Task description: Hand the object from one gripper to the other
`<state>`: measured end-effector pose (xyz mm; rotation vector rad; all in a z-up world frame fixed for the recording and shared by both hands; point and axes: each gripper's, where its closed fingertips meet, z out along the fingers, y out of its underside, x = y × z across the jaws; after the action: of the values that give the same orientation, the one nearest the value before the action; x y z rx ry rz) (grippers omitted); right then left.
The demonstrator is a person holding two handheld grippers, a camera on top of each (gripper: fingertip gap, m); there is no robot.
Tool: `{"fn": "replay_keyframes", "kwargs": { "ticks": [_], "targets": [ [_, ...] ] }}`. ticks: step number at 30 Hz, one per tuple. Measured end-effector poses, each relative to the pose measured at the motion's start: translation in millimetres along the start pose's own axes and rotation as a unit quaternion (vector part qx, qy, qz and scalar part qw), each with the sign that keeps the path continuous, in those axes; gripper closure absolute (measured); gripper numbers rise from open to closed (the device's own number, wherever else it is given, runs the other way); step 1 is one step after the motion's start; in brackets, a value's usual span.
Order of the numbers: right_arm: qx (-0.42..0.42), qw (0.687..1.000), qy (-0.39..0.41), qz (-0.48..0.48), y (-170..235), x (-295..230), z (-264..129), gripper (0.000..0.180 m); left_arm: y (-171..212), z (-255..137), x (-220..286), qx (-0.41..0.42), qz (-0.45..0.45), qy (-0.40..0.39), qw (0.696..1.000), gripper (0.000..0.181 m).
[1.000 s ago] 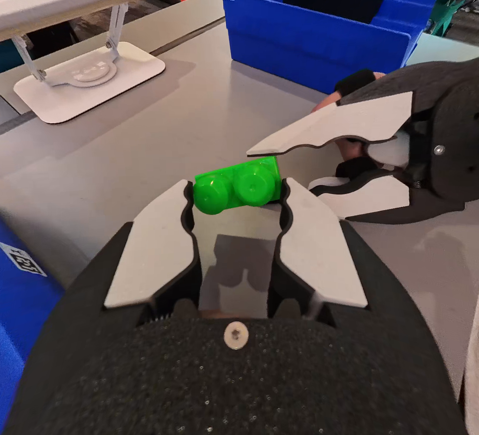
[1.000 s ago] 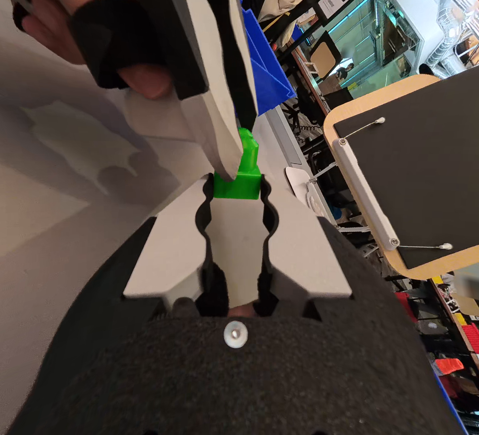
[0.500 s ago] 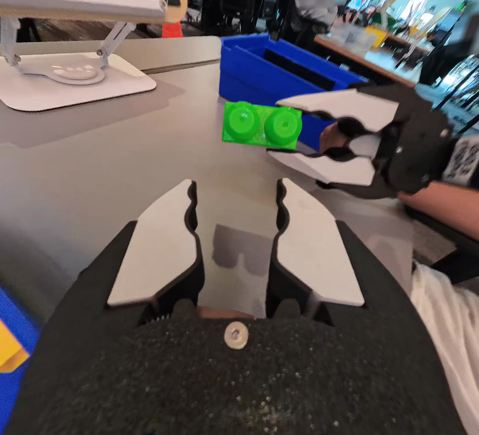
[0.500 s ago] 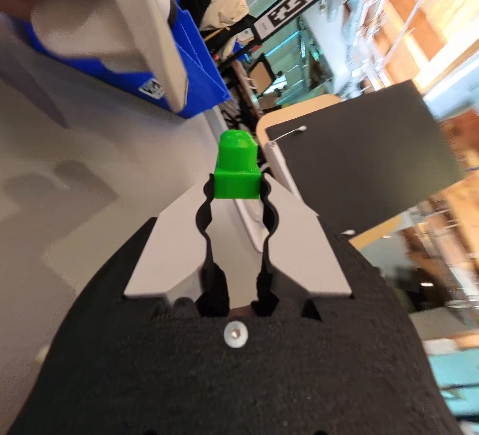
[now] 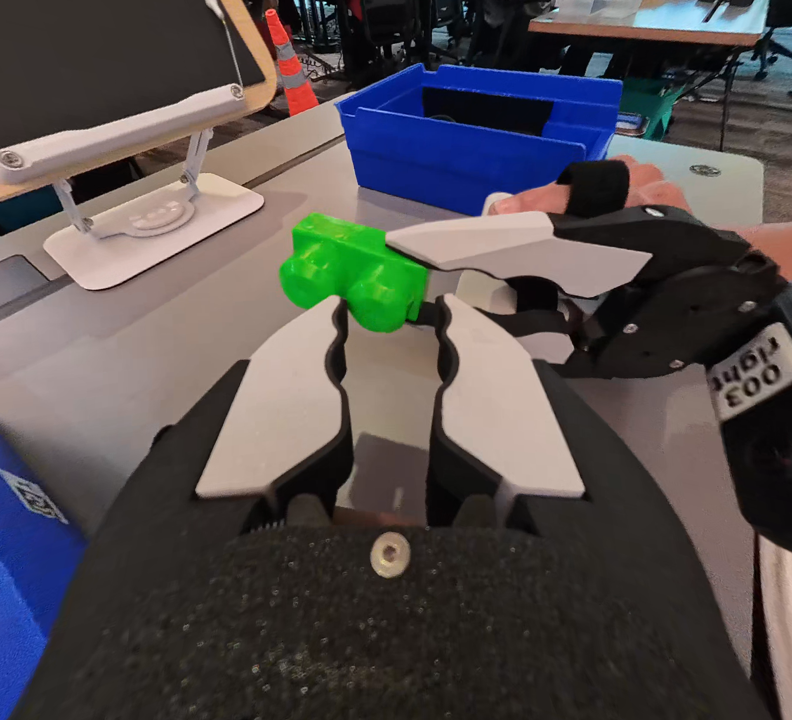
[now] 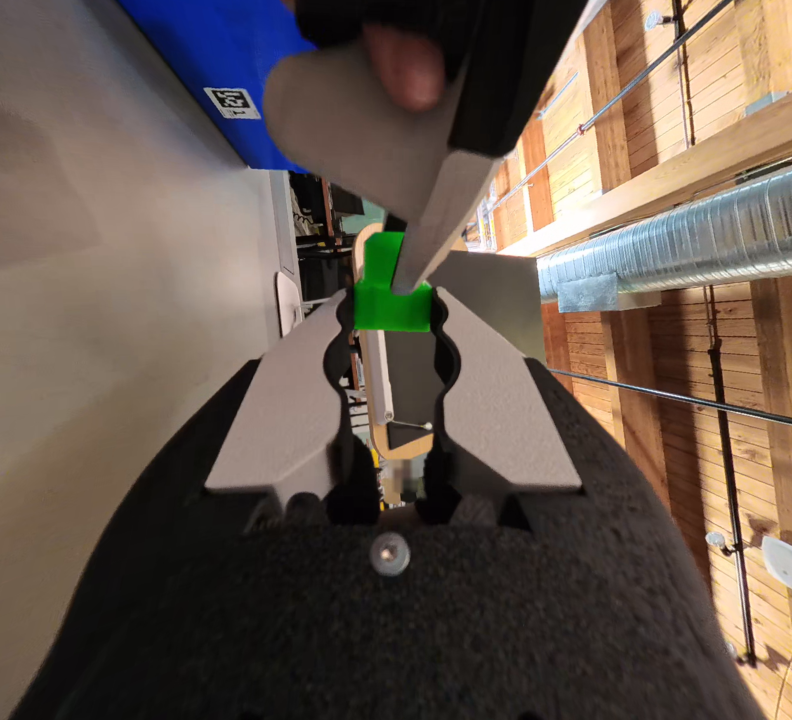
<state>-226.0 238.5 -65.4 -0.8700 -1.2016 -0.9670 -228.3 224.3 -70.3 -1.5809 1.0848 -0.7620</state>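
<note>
A bright green two-stud brick [image 5: 351, 270] is held in the air above the grey table [image 5: 128, 356]. My right gripper [image 5: 422, 283] comes in from the right and is shut on the brick's right end. In the right wrist view that gripper [image 6: 392, 300] pinches the brick [image 6: 392, 309] at its tips. My left gripper [image 5: 390, 305] is open, with its tips just under and before the brick's studs. One of its fingers [image 6: 433, 228] reaches down to the brick's top in the right wrist view. Whether it touches is unclear.
A blue bin [image 5: 471, 150] stands on the table behind the brick. A black board on a white stand [image 5: 150, 219] is at the left. Another blue bin [image 5: 25, 549] is at the near left edge. An orange cone [image 5: 287, 65] and people at tables are beyond. The grippers are tip to tip, or close to it.
The right gripper first carried the brick up and away from the left gripper, then brought it back to the left fingertips. The left jaws stand a little narrower.
</note>
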Motion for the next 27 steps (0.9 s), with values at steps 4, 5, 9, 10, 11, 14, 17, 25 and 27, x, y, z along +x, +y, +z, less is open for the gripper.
{"fn": "replay_keyframes", "kwargs": {
  "ticks": [4,5,9,10,11,14,17,25,27],
  "targets": [
    [-0.002,1.000,0.002,-0.001,-6,0,-1,0.145,1,-1,-3,-0.001,0.017,-0.017,1.000,0.146],
    [0.000,1.000,0.006,0.006,-6,1,-1,0.145,0,-2,-3,-0.002,0.018,-0.018,1.000,0.146],
    [0.015,0.998,0.013,0.054,-6,2,-1,0.143,-4,-3,-4,-0.012,0.062,-0.041,0.997,0.147],
    [0.016,0.997,-0.021,0.067,-7,-6,-1,0.132,-2,-3,-6,-0.019,0.075,-0.049,0.996,0.147],
    [0.017,0.995,-0.046,0.090,-9,-10,-3,0.126,-2,-3,-9,-0.019,0.085,-0.056,0.995,0.147],
    [0.045,0.968,-0.128,0.210,-21,-18,-12,0.113,-1,-9,-20,-0.021,0.090,-0.065,0.994,0.147],
    [0.069,0.883,-0.247,0.392,-26,-26,-16,0.109,-2,-16,-23,-0.015,0.095,-0.037,0.995,0.147],
    [0.151,0.350,-0.580,0.720,-13,-18,-65,0.112,2,-43,20,-0.004,0.083,0.172,0.982,0.147],
    [0.158,0.196,-0.654,0.713,-12,-10,-83,0.112,4,-49,43,-0.008,0.062,0.246,0.967,0.147]
  ]
}}
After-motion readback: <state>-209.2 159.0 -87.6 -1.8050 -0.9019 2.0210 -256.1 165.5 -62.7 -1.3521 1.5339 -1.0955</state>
